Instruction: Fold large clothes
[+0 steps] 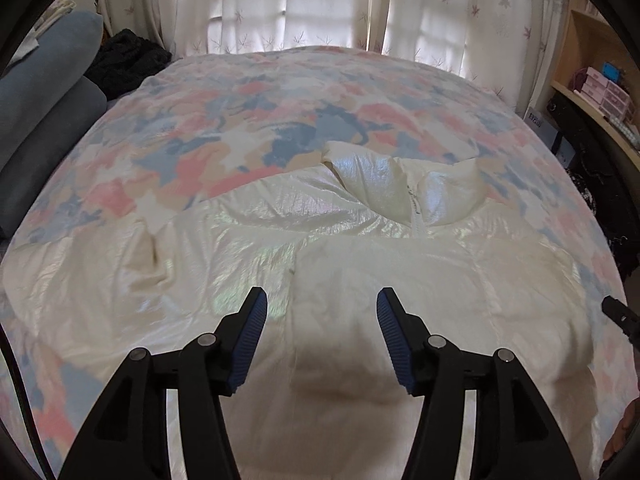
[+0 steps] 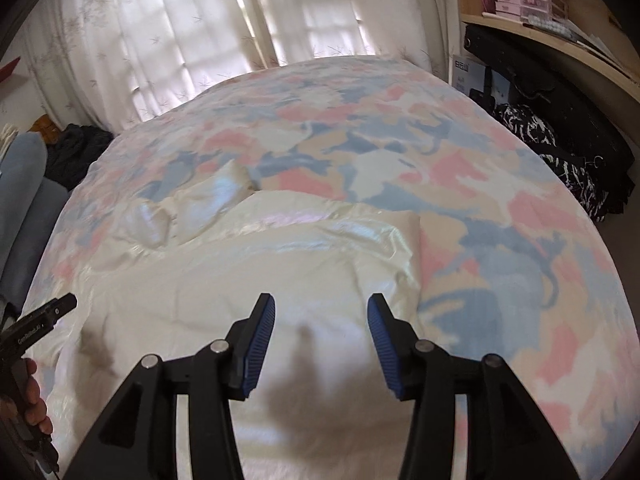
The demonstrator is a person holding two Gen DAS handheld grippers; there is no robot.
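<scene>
Two grippers, left gripper (image 1: 322,300) and right gripper (image 2: 321,306), hover with jaws released above the cream jacket (image 1: 240,248), spread on the bed (image 1: 280,92), collar at 12 o'clock. Its slippery shell could likely slide from a shallow pinch, spoiling the fold.

My left wrist camera looks forward and down along my jaws, close above the cream jacket (image 1: 320,264) on the bed (image 1: 248,120), facing the curtains (image 1: 304,4). My right wrist camera looks likewise from further right. Both share jacket, bed, curtains and shelf (image 2: 560,36).
</scene>
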